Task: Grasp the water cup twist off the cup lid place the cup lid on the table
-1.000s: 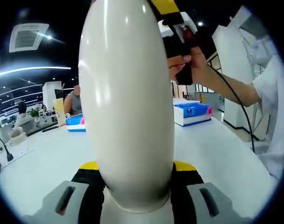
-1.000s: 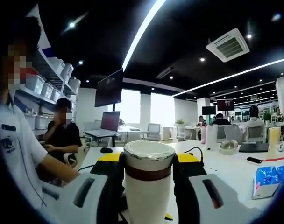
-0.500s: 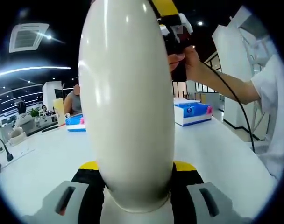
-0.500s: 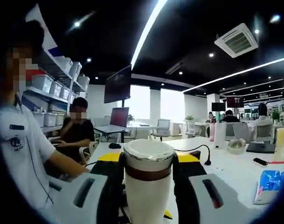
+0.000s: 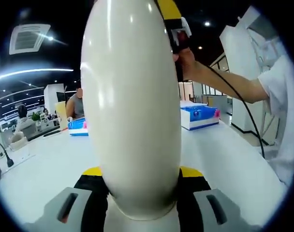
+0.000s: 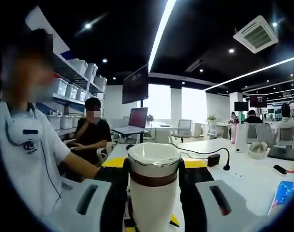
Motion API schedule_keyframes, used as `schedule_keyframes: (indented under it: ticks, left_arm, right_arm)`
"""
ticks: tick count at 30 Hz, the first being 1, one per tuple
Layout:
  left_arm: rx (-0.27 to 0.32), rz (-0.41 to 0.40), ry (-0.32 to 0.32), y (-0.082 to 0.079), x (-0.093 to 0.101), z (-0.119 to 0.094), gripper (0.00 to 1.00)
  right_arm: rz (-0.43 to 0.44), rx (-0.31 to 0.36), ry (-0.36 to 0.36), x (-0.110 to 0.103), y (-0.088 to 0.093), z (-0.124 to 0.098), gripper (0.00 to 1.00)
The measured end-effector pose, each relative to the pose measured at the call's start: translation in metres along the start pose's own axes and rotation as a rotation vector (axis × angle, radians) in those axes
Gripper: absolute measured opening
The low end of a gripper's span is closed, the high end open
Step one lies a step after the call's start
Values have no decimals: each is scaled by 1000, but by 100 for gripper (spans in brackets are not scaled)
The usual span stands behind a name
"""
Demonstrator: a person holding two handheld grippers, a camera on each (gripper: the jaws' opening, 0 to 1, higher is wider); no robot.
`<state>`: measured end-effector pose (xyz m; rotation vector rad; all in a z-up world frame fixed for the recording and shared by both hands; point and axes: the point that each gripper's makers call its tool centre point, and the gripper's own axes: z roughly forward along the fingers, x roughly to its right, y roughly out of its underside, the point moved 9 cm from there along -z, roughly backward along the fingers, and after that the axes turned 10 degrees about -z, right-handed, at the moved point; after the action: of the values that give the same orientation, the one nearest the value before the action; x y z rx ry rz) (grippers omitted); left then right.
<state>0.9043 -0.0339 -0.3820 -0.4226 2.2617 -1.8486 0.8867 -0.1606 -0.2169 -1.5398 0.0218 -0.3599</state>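
Left gripper (image 5: 139, 193) clamps the water cup (image 5: 132, 106) body, held above the table (image 5: 224, 159). Right gripper (image 6: 153, 181) pinches the cup lid (image 6: 154, 159), apparently firmly. Keep body steady; rotate lid squarely.

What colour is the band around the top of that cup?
Brown, on the white water cup just below its cup lid; clearest in the right gripper view.

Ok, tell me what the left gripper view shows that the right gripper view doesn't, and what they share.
Left gripper view: the water cup, its white body in the left gripper, a hand holding the right gripper at its top, a blue box. Right gripper view: the cup's brown-banded end between that gripper's jaws, a seated person, a laptop. Both: the cup and white table.
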Motion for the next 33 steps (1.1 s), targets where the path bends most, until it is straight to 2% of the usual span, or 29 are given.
schedule_keyframes:
  ticks: [10,18,21,23,25,28,31,33]
  left_arm:
    - [-1,0,2,0,0,0,56]
    - [-3,6,3,0,0,0,56]
    - [-4,8,6,1,1,0,56]
    - [-5,6,6,1,1,0,56]
    - [-5,7,6,1,0,0,56]
    - [-5,7,6,1,0,0,56]
    - [-6,8,7,1,0,0,56]
    - [-6,8,7,1,0,0,56]
  right_arm:
    - [-8,-14,-24,-2,1,0,44]
    - [-15,-33,5,-6,0,0,45]
    - [-2,-51,18,-10,-2,0,49]
    - [28,-88,36,-14,-2,2,59]
    - [51,-124,51,-18,-2,4,64]
    - [69,-100,73,-25,-6,5,67]
    - [44,-110,156,-30,-10,7,69]
    - [17,-151,221,-33,-11,7,71]
